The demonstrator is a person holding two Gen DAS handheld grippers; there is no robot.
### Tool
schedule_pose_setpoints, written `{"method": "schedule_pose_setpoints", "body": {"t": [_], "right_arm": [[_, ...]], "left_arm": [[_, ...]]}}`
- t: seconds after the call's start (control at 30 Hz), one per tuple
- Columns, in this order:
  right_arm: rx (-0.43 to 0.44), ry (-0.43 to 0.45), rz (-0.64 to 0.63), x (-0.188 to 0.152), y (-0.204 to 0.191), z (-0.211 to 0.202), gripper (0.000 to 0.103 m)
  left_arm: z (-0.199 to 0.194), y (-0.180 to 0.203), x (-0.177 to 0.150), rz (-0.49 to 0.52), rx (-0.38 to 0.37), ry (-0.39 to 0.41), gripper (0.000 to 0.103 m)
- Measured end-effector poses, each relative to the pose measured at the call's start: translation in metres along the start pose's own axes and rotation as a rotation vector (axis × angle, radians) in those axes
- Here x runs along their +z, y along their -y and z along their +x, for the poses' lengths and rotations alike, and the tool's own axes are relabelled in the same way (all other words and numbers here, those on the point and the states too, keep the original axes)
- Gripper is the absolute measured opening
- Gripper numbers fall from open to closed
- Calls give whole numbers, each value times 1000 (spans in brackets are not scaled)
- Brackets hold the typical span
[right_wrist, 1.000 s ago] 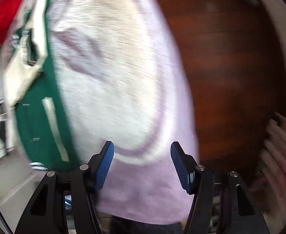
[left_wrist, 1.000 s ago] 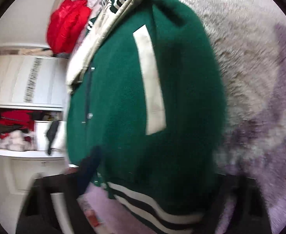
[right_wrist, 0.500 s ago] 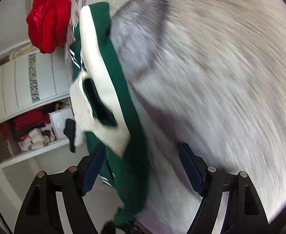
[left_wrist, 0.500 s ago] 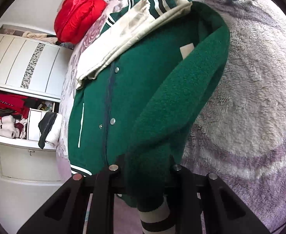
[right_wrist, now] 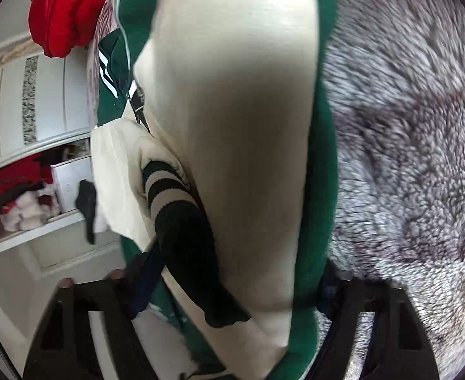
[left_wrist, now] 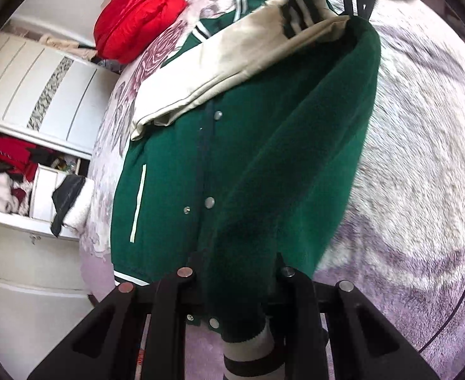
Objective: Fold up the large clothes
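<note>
Green varsity jacket [left_wrist: 251, 164] lies on a fluffy grey-and-purple blanket [left_wrist: 422, 164], front up, snap buttons running down the closed placket. Cream sleeve [left_wrist: 232, 60] is folded across the upper chest; its striped cuff sits near the top of the left wrist view. One side panel of the jacket is turned over toward the middle, forming a thick green fold from the shoulder down to the hem.

Left gripper [left_wrist: 237, 280] — fingers closed in on that folded green panel near the striped hem rib, cloth bunched tight between them and hanging past the tips.

Right wrist view: the jacket [right_wrist: 321, 190] fills the centre, a broad cream sleeve [right_wrist: 242, 145] edged in green, with a dark striped cuff [right_wrist: 169, 196] lying beside it. Right gripper [right_wrist: 229, 280] has its fingers set wide, cream and green cloth draped in the gap between them; whether they press on the cloth — cannot tell, the fabric hides the pads.

Beyond the jacket: a red padded garment [left_wrist: 137, 15] bunched at the far end of the blanket. To the side, a white wardrobe [left_wrist: 35, 79] with an open shelf of red and white clothes [left_wrist: 1, 171], and a dark garment [left_wrist: 64, 199] hanging over the shelf's edge.
</note>
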State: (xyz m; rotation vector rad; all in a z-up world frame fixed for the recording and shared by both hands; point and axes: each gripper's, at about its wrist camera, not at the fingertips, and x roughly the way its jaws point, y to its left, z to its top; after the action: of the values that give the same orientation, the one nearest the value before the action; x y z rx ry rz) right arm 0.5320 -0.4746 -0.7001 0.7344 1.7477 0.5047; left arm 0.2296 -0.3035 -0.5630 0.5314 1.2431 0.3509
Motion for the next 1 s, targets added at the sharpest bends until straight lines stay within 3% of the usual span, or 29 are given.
{"method": "schedule_pose_setpoints", "body": {"t": [0.03,0.13,0.23,0.37,0.47,0.63,0.77,0.87,0.93,0.97,1.0], "right_arm": [[-7,14,13,-2,-6,0,36],[-90,74,-9,-12,-43,-5,21],[-139,127,-34,-23,-107,-16,18],[-178,147,-72,-26,-196,-18,18],[-224,139,-133,-22,-281,2,17],[-366,76,-222,1,-410,97,17],[-457,5,-212,17,-449,204,17],[-447,-44,-146,25,-430,251,33],[-377,-38,-127,28,-428,257,60],[-315,-33,-110,25,-426,254,63],[-262,-39,-99,22,-422,249,63]], "left_arm": [[1,-7,0,-12,-15,3,17],[3,-32,1,-35,-62,18,17],[1,-65,-1,-66,-87,45,17],[5,-143,-6,-144,-108,68,17],[26,-204,-13,-218,-132,37,17],[96,-281,-40,-342,-216,-60,20],[175,-308,-67,-405,-346,-172,27],[229,-322,-91,-493,-548,-276,33],[246,-335,-106,-564,-646,-297,52],[250,-344,-114,-594,-684,-299,68],[253,-350,-122,-617,-721,-293,74]]}}
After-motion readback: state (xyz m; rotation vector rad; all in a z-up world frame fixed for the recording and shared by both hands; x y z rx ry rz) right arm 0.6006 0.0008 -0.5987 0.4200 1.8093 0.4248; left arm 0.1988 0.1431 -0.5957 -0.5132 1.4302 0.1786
